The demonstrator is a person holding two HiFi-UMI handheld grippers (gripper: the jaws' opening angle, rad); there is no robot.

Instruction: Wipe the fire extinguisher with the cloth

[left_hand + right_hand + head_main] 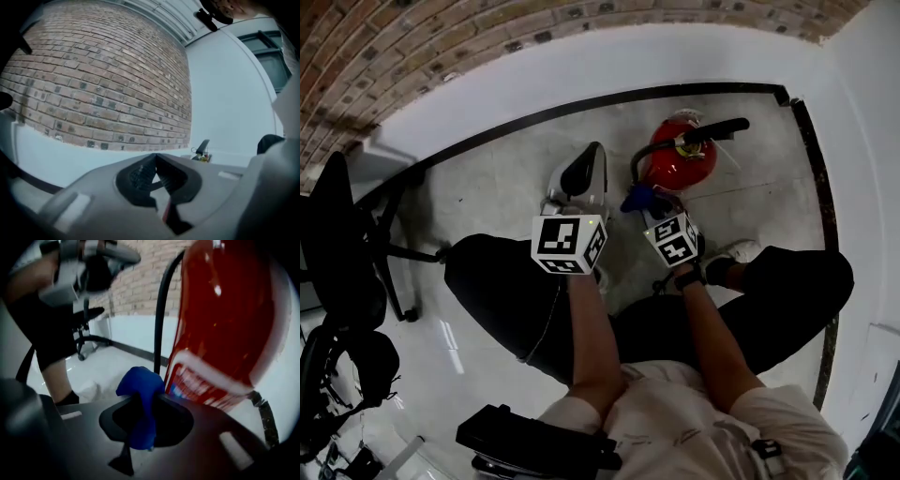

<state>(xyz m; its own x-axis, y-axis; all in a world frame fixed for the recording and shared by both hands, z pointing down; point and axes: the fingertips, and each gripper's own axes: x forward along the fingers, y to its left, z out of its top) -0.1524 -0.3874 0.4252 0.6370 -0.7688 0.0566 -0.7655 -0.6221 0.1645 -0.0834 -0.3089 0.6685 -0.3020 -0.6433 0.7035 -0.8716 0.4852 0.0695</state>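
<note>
One brick wall [412, 56], pale floor [502, 178]

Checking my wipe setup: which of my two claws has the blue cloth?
The right claw, clamped on the blue cloth beside the red fire extinguisher; the left claw is shut on nothing.

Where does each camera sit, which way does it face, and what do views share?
Head view: on the person's head, looking steeply down at the floor; forearms, legs, left gripper and right gripper show.
Left gripper view: on the left gripper, facing the brick wall over its shut jaws.
Right gripper view: on the right gripper, facing the fire extinguisher close up, jaws shut on the cloth; a leg shows.
Shared: the fire extinguisher appears in all three.
</note>
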